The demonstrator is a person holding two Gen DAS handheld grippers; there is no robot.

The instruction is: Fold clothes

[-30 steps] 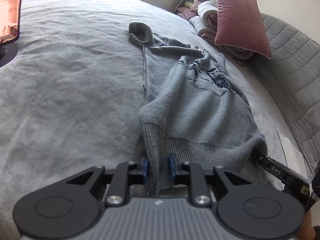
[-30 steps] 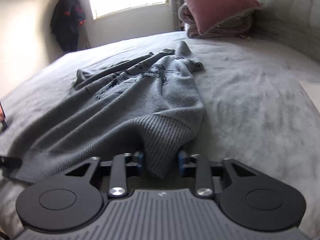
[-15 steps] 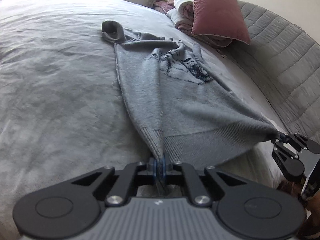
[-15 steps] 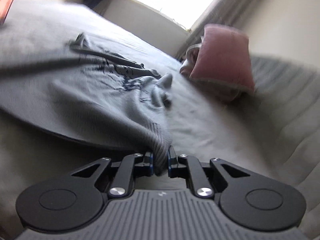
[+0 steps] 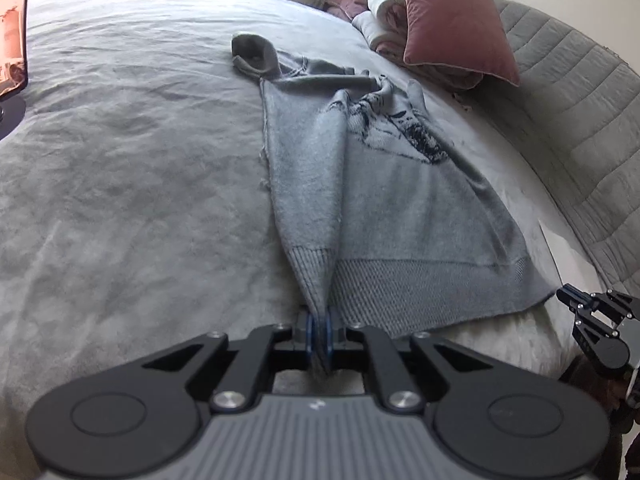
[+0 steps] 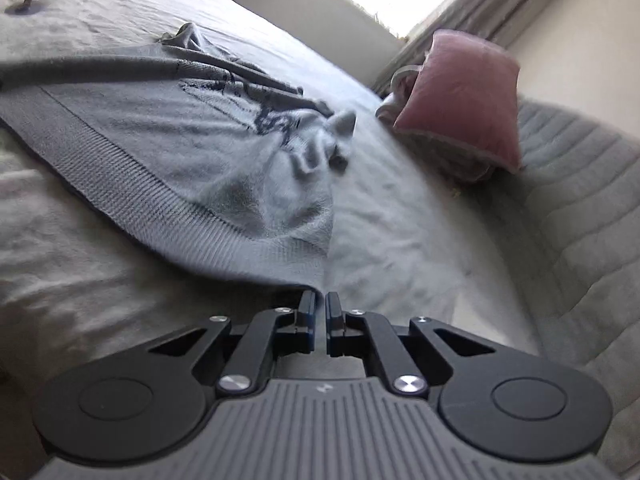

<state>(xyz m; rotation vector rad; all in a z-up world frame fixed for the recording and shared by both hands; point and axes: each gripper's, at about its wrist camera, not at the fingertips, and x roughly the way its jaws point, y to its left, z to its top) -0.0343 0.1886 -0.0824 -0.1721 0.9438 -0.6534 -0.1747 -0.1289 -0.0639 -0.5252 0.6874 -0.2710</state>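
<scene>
Left fingers point(image 5: 319, 330) pinching sweater point(image 5: 384, 200) hem corner, right fingers point(image 6: 319, 320) at opposite corner

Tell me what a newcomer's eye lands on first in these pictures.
The grey sweater with a dark printed design, spread along the middle of the grey bed, its ribbed hem stretched between the two grippers. The left gripper is clamped on one hem corner; the right gripper sits at the other corner, though its grip is hard to confirm. A pink pillow leans on folded bedding by the padded headboard.
</scene>
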